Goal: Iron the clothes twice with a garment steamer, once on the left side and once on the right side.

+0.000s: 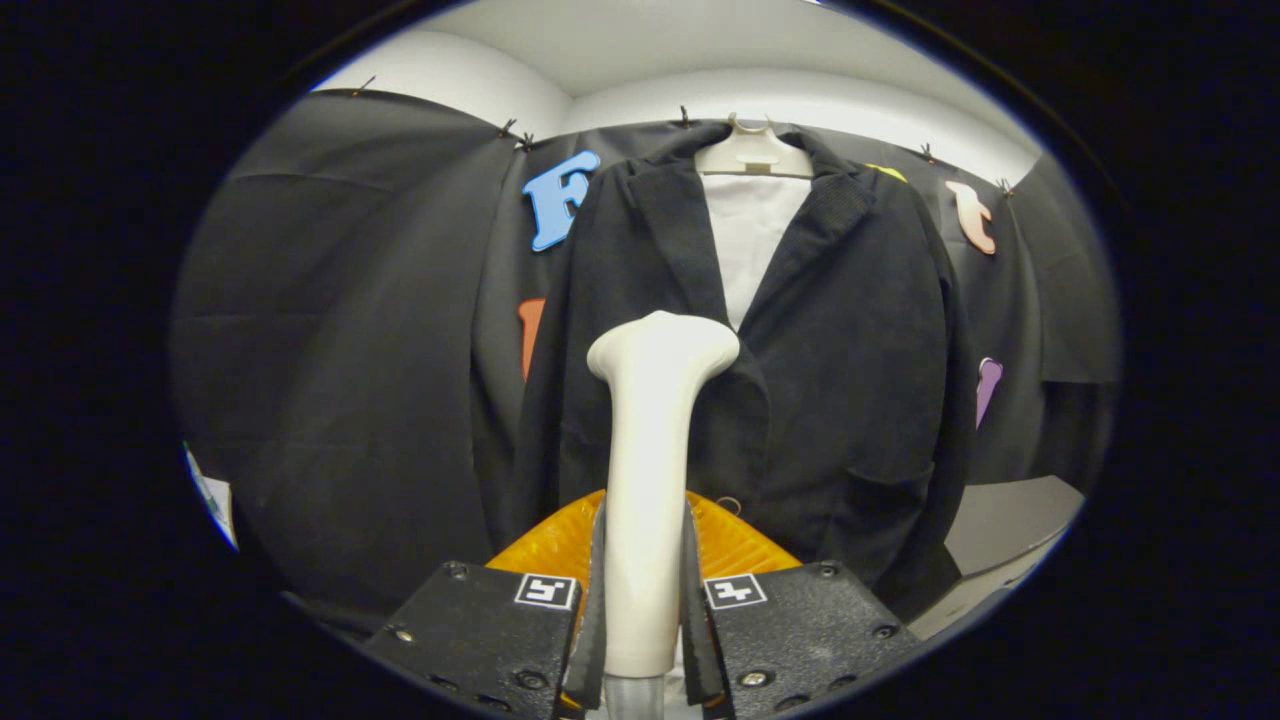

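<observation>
Now clamped in the claw (645, 610): cream garment steamer (650, 470), both fingers pressing its handle, head raised toward the dark jacket (840, 380). Hung on a pale hanger (752, 152) beyond the fingers, front open, presumably to keep the cloth flat for left and right passes. Orange base (545, 545) just behind the handle.

Black cloth (350, 330) drapes the booth wall ahead of me, pinned along its top edge by small clips (508, 127). Above it, a pale wall (640, 105) curves up to a white ceiling (700, 40). A light grey ledge (1005, 525) sits low beside the cloth.
</observation>
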Demonstrator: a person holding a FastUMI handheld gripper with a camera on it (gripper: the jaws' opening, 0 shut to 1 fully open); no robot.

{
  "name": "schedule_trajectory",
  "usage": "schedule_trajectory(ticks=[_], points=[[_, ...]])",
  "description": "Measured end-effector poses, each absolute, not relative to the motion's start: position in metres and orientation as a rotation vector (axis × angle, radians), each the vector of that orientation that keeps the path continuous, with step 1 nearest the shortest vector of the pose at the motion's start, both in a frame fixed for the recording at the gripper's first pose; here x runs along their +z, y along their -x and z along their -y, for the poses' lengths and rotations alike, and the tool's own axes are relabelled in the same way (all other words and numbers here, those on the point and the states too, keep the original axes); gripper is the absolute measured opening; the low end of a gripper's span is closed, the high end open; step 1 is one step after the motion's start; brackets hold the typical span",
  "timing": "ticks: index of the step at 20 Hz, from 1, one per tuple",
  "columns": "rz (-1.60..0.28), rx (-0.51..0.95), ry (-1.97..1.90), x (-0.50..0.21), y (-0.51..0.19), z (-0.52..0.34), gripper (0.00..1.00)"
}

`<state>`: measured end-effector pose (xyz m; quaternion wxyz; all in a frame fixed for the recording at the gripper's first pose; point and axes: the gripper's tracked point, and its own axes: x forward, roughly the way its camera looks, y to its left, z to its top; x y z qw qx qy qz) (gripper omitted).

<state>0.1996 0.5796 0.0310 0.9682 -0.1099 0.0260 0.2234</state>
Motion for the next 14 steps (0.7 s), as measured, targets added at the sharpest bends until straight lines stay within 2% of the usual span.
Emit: schedule_trajectory(ticks=[14], points=[[-0.265,0.448,0.240,-0.059,-0.171,-0.554,0.33]])
